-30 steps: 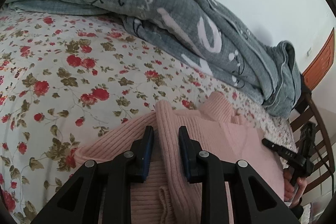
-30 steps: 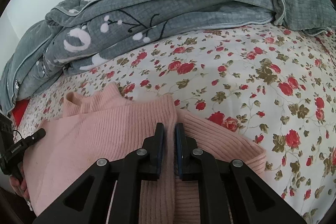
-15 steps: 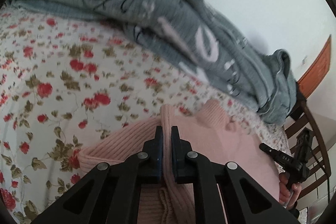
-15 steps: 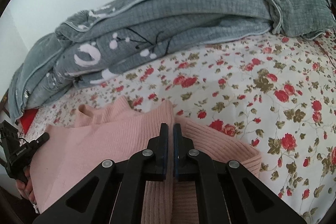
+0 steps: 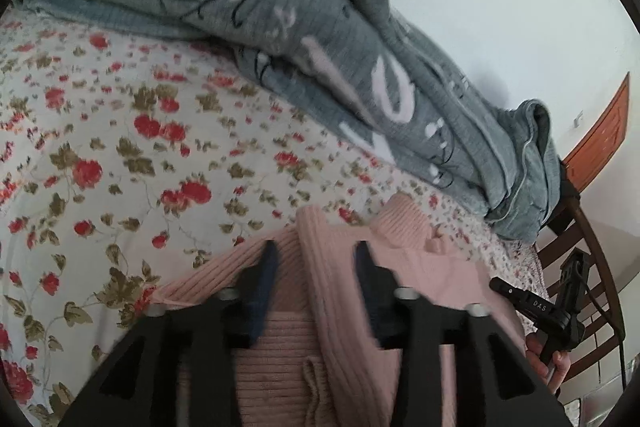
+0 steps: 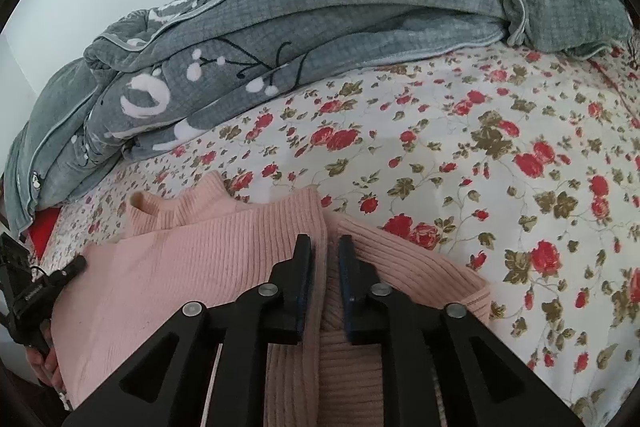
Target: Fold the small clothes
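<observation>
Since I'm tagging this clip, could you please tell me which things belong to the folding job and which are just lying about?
Job:
pink knit sweater
left tool
right tool

Lying about:
grey quilt
floral bedsheet
wooden chair

Pink sweater [image 6: 192,267] ribbed knit; bedsheet [image 6: 460,155] smooth floral cloth; quilt [image 6: 340,7] waffle-textured.

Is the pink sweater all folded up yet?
Not yet. The pink sweater lies on the flowery sheet with its sides already turned in toward the middle. The left tool is open around a folded sleeve ridge, and the right tool is open with a narrow gap over a fold. Folding it shorter is probably still left.
</observation>
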Demonstrator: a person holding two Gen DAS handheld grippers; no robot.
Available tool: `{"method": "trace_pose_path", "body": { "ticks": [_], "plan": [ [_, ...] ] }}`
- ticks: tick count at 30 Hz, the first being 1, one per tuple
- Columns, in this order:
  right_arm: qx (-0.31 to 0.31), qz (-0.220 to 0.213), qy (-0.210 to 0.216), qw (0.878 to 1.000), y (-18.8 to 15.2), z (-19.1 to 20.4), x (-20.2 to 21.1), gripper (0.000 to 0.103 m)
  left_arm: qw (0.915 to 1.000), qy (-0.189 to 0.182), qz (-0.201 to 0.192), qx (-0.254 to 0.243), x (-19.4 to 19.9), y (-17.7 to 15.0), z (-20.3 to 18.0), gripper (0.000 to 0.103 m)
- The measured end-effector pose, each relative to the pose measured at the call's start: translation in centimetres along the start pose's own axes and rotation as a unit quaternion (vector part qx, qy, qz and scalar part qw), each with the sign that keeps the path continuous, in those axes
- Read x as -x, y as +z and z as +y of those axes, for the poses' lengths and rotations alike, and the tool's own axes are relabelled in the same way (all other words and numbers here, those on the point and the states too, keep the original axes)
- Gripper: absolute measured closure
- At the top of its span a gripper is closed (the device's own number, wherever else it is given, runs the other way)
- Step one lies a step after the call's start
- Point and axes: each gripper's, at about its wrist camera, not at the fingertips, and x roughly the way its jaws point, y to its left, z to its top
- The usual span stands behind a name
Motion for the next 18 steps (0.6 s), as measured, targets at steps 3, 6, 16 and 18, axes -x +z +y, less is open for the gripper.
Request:
{"method": "trace_pose_path", "body": {
  "ticks": [3, 6, 16, 18],
  "plan": [
    [0.005, -0.019, -0.007, 1.0, 0.4, 0.1, 1.8, 0.078, 0.9998, -0.011, -0.017, 0.0, 0.7, 0.1, -0.1, 0.053],
    [0.017, -0.036, -0.01, 0.999, 0.4, 0.5, 4.3, 0.074, 0.9997, -0.012, -0.022, 0.002, 1.0, 0.1, -0.2, 0.052],
    [0.064, -0.062, -0.006, 0.996, -5.9, 4.6, 11.9, 0.064, 0.9949, 0.03, -0.089, -0.037, 4.5, 0.4, -3.0, 0.044],
    [0.076, -0.067, -0.002, 0.995, -7.1, 5.5, 13.0, 0.063, 0.9952, 0.028, -0.081, -0.048, 5.8, 0.5, -3.9, 0.042]
  ]
}}
